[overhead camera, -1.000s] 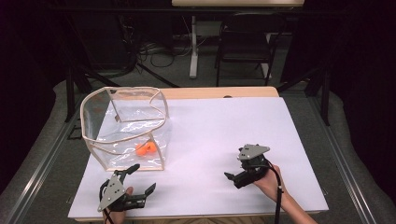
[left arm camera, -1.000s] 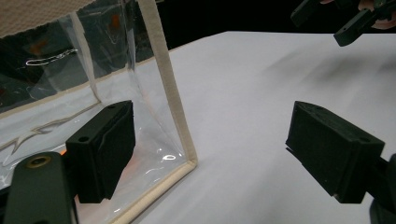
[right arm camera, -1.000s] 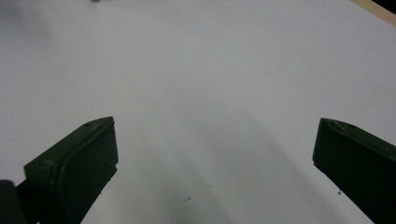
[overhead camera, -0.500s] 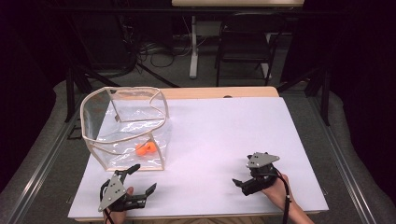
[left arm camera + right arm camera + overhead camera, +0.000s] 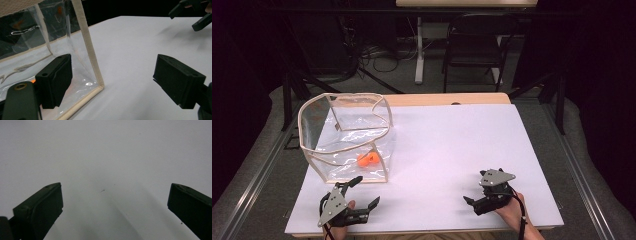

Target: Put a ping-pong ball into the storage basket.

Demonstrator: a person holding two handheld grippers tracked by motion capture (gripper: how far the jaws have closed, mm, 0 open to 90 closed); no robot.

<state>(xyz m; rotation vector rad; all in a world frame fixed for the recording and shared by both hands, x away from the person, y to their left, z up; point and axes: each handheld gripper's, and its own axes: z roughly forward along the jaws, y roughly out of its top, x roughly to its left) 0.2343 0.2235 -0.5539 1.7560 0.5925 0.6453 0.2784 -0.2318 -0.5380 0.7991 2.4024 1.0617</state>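
A clear plastic bag (image 5: 347, 131) with beige trim stands open at the table's left, with small orange pieces (image 5: 368, 158) on its bottom. My left gripper (image 5: 366, 190) lies just in front of the bag's near corner, open and holding nothing. In the left gripper view the bag's trimmed corner (image 5: 88, 50) stands between the spread jaws of the left gripper (image 5: 113, 68), nearer the left one. My right gripper (image 5: 472, 204) rests open near the front right edge. Bare white table shows between the wide-apart jaws of the right gripper (image 5: 116, 195).
The white tabletop (image 5: 452, 145) stretches between the bag and the right side. A black folding chair (image 5: 472, 45), a table leg and cables stand on the floor beyond the far edge. My right gripper's jaws (image 5: 192, 12) appear at the top right of the left gripper view.
My right gripper has drawn back toward the near edge and a little to the right, staying open. The left gripper and the bag have not moved.
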